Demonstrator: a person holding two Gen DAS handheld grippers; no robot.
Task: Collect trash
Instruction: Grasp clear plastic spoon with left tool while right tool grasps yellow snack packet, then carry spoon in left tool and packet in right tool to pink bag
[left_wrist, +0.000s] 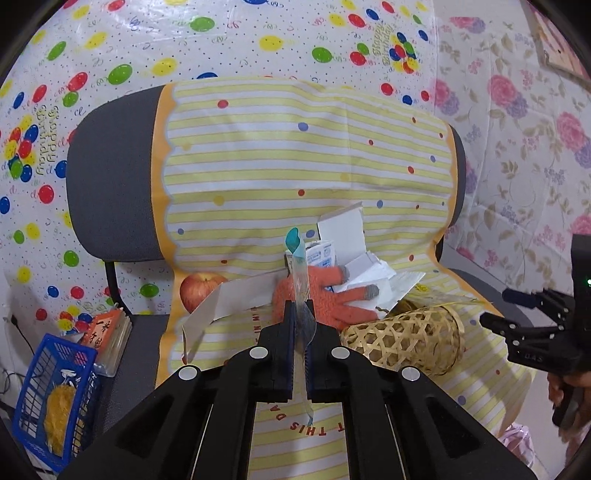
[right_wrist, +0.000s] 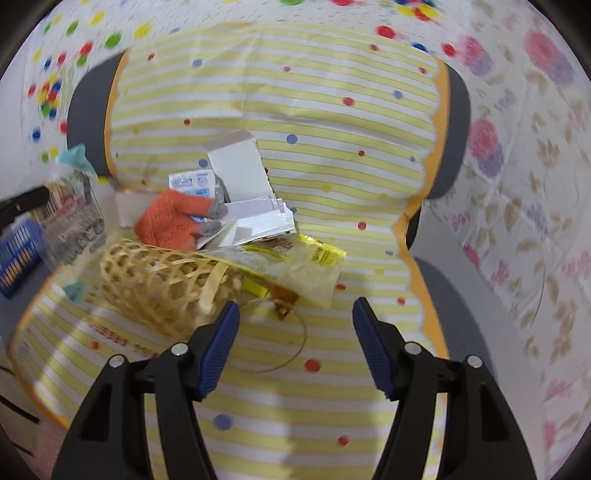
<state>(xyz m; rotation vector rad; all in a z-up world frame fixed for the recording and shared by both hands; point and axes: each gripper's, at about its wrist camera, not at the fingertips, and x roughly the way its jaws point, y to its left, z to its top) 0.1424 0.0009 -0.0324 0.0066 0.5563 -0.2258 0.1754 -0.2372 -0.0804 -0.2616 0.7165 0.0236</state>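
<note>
Trash lies in a heap on a chair (left_wrist: 110, 192) covered by a soft cloth (left_wrist: 295, 147) with yellow and white stripes and small dots. In the left wrist view, the left tongs (left_wrist: 300, 314) are pinched tight on a thin, see-through plastic wrapper (left_wrist: 300, 288). It stands up in the middle of the frame and has a curly teal tip. Behind it sit an orange knitted glove (left_wrist: 325, 295) with grey fingertips, a white folded cardboard box (left_wrist: 341, 227) and flat white papers (left_wrist: 384, 280). A woven bamboo basket (left_wrist: 402, 339), full of little holes, lies on its side at the lower right. At the lower left stands a blue plastic crate (left_wrist: 55, 398) with bars.

In the right wrist view, the right tongs (right_wrist: 291, 314) are wide apart with nothing between them. Their blue pads (right_wrist: 221, 343) are ribbed. Just above them lies a crinkly clear bag (right_wrist: 306, 269) with yellow print, touching the basket's mouth. This view is a bit blurry.
</note>
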